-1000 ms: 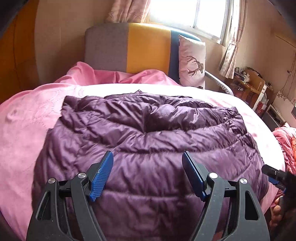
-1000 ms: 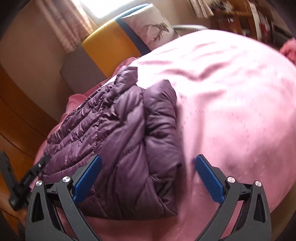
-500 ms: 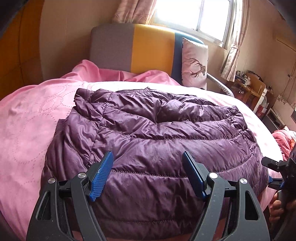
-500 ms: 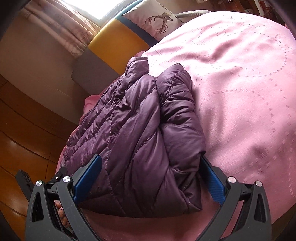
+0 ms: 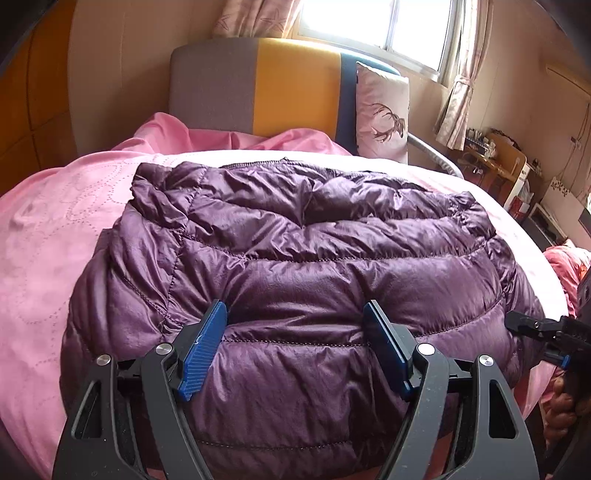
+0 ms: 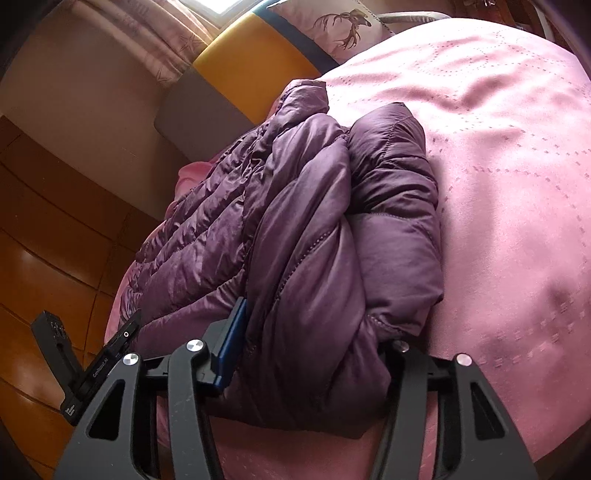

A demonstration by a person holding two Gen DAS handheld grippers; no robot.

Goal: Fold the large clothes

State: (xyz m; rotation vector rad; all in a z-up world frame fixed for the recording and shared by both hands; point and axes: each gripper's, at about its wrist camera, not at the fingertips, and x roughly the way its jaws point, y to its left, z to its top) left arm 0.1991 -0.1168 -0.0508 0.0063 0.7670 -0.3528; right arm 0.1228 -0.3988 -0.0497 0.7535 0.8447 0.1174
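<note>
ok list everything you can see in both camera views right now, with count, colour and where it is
purple quilted down jacket: one, dark purple, folded on the bed's near edge
pink bedspread: one, pink, covering the bed under the jacket
padded headboard: one, grey, yellow and blue panels, at the bed's far end
deer-print pillow: one, pale pink, upright against the headboard
curtains: pink patterned, beside the window
window: one, bright, above the headboard
cluttered wooden desk: one, brown, far right
left gripper: one, black with blue fingers, open around a jacket ridge
right gripper: one, black, fingers pressed into the jacket's end
</note>
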